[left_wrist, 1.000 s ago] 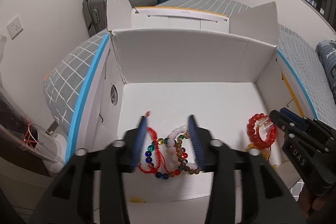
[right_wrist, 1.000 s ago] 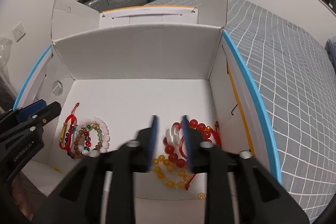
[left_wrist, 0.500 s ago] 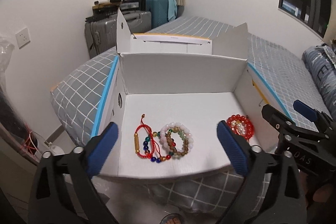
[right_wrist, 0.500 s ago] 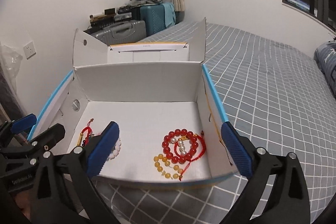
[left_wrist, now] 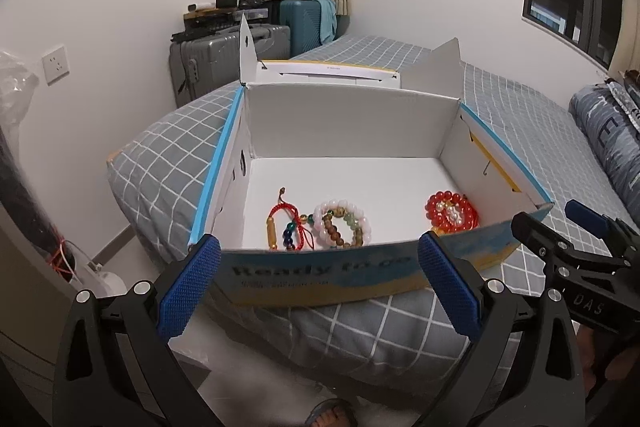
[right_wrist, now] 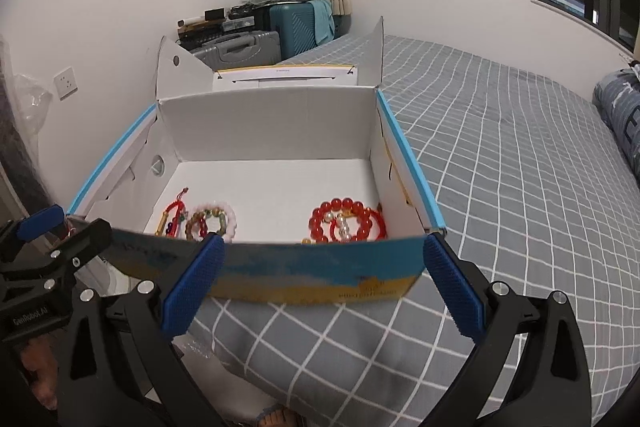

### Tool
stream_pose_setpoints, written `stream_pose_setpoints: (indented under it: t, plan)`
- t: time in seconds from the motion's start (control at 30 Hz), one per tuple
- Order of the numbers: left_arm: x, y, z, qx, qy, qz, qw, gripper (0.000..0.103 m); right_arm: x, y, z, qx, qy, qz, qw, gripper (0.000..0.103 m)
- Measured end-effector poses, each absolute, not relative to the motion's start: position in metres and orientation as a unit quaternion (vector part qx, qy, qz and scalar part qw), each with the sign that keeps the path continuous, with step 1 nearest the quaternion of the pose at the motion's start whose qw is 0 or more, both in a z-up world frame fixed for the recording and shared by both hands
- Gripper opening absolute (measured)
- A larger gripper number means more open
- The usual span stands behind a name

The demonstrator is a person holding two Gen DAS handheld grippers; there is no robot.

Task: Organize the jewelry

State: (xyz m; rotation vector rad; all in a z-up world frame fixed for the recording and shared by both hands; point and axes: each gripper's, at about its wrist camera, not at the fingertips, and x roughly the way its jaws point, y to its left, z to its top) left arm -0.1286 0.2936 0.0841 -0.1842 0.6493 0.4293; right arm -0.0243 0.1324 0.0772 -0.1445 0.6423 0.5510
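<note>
An open white cardboard box point(left_wrist: 352, 131) with blue edges sits on the bed corner; it also shows in the right wrist view point(right_wrist: 272, 127). Inside at the left lie a red cord bracelet point(left_wrist: 286, 223) and a pink and brown bead bracelet pile point(left_wrist: 342, 223). At the right lies a red bead bracelet pile point(left_wrist: 452, 215), seen too in the right wrist view point(right_wrist: 346, 221). My left gripper point(left_wrist: 318, 287) is open and empty, in front of the box. My right gripper point(right_wrist: 318, 287) is open and empty, also in front of the box.
The box's front wall point(right_wrist: 312, 271) hides part of the jewelry. The grey checked bed point(right_wrist: 520, 187) stretches to the right. Suitcases point(left_wrist: 228, 59) stand against the far wall. A bare foot in a sandal point(left_wrist: 330, 415) is below.
Both grippers have pulled back out of the box and opened wide. The bracelets stay on the box floor in two groups.
</note>
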Motion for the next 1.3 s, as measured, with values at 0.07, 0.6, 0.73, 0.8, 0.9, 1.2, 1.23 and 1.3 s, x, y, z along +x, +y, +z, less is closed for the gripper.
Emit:
stream_pose_setpoints:
  t: [0.07, 0.6, 0.73, 0.8, 0.9, 1.2, 1.23, 1.3]
  plan:
    - [-0.1316, 0.2901, 0.0827, -0.087, 0.317, 0.208, 0.921, 0.097, -0.0290, 0.1308, 0.0759, -0.070, 0.312, 0.269, 0.909, 0.095]
    - [-0.1328, 0.2901, 0.0778, -0.092, 0.320, 0.218, 0.917, 0.097, -0.0326, 0.1285, 0.0738, -0.069, 0.317, 0.261, 0.909, 0.095]
    - [-0.1304, 0.2903, 0.0765, -0.091, 0.322, 0.219, 0.916, 0.097, -0.0322, 0.1279, 0.0739, -0.069, 0.317, 0.261, 0.909, 0.095]
    - [-0.1301, 0.2910, 0.0761, -0.091, 0.323, 0.219, 0.916, 0.097, -0.0319, 0.1281, 0.0739, -0.069, 0.317, 0.261, 0.909, 0.095]
    - [-0.1306, 0.2913, 0.0762, -0.092, 0.322, 0.219, 0.916, 0.097, -0.0315, 0.1275, 0.0736, -0.068, 0.318, 0.261, 0.909, 0.095]
    - [-0.1289, 0.2891, 0.0746, -0.087, 0.327, 0.216, 0.916, 0.097, -0.0312, 0.1269, 0.0730, -0.067, 0.318, 0.260, 0.909, 0.095]
    - [-0.1286, 0.2888, 0.0745, -0.087, 0.328, 0.216, 0.916, 0.097, -0.0313, 0.1269, 0.0731, -0.067, 0.319, 0.260, 0.909, 0.095]
    - [-0.1282, 0.2879, 0.0745, -0.088, 0.328, 0.214, 0.916, 0.097, -0.0311, 0.1272, 0.0729, -0.068, 0.319, 0.260, 0.909, 0.095]
